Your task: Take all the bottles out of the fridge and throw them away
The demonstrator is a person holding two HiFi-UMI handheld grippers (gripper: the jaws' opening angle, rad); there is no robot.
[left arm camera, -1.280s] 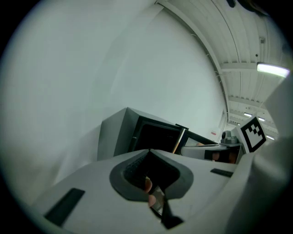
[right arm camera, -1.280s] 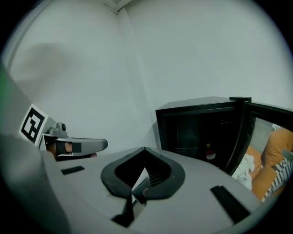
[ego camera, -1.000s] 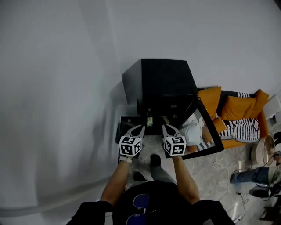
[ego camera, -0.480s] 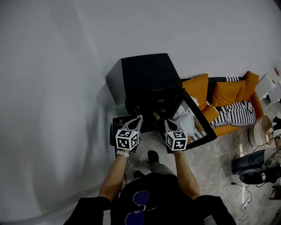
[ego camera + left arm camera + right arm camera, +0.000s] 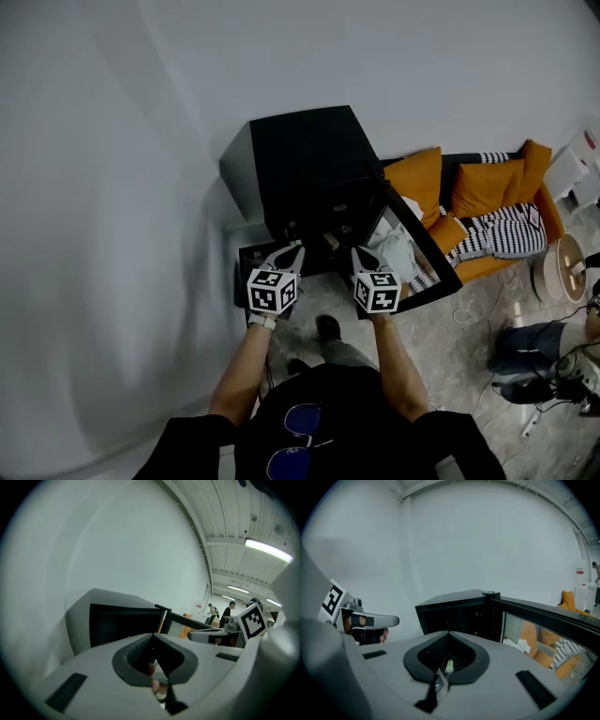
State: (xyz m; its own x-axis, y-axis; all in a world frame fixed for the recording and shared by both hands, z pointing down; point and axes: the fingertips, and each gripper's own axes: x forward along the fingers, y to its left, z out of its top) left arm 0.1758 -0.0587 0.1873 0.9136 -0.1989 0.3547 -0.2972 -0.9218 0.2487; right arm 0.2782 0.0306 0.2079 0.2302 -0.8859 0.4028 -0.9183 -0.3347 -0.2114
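The reach into the fridge is judged to be in hand: the left gripper (image 5: pixel 291 247) is held with jaws pressed together on nothing, just before the open fridge (image 5: pixel 302 157). Its dark interior lies ahead, between both grippers, and no bottle can be made out there. The right gripper (image 5: pixel 362 252), likewise closed and empty, is held beside the swung-out door (image 5: pixel 442 273); a jaw must next be spread.

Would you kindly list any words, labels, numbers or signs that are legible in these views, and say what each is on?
None can be read.
The marker cube on the left gripper and the one on the right gripper: square patterns only, no letters.
The white panel far behind: a red mark, too small to read.
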